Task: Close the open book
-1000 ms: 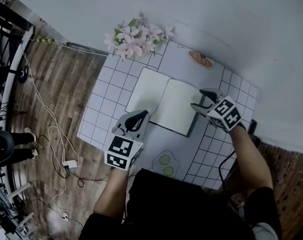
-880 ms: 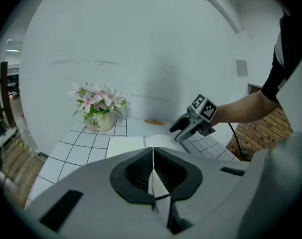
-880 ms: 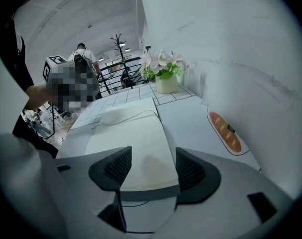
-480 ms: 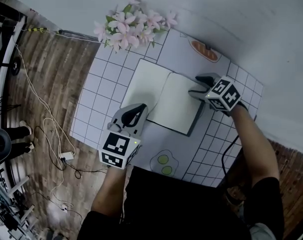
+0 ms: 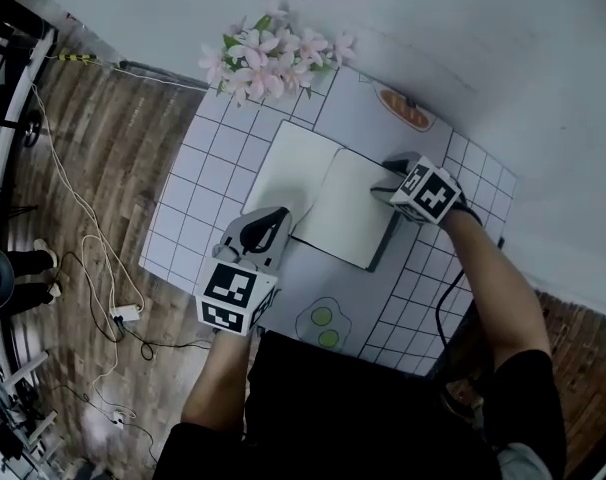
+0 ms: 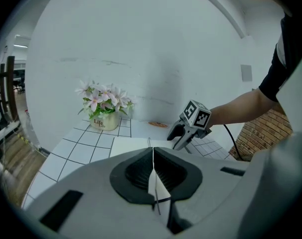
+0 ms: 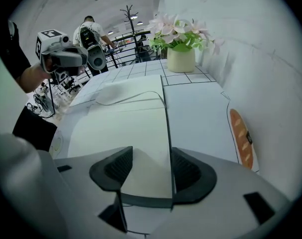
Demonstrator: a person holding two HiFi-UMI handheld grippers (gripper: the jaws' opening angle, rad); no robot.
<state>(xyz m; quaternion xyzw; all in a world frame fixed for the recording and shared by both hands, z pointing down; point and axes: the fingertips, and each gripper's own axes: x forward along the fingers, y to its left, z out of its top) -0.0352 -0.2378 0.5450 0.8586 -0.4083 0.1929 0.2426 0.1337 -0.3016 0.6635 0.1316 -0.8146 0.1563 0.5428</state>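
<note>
R gripper (image 7: 152,159) is pointing steeply down w/ jaws spread, straddling the outer edge of the book's right page; the pads aren't pressing on anything yet. L gripper (image 6: 153,156) is hanging at the near-left corner of the book (image 5: 318,193) w/ jaws pressed together. A white sliver is showing below the pads, but I can't tell if that's a page caught or just paper behind.

The book is lying open and flat mid-table (image 5: 198,223), spine running near-to-far, between the two grippers. The flower pot (image 5: 273,53) is sitting well apart at the far-left corner.

Step, as I'm reading it: R is lining up to take the right cover/page edge, so closing isn't started. The next move is prob. calling for R to get a jaw under that edge, pinch, then swing it up and over to the left. L would be needing to clear off the left page or steady it.

Vs 1 s ago: R is sitting lower, tilted further down and shifted toward the far end of the right edge. L is barely changing place, and the book is staying open as before.
</note>
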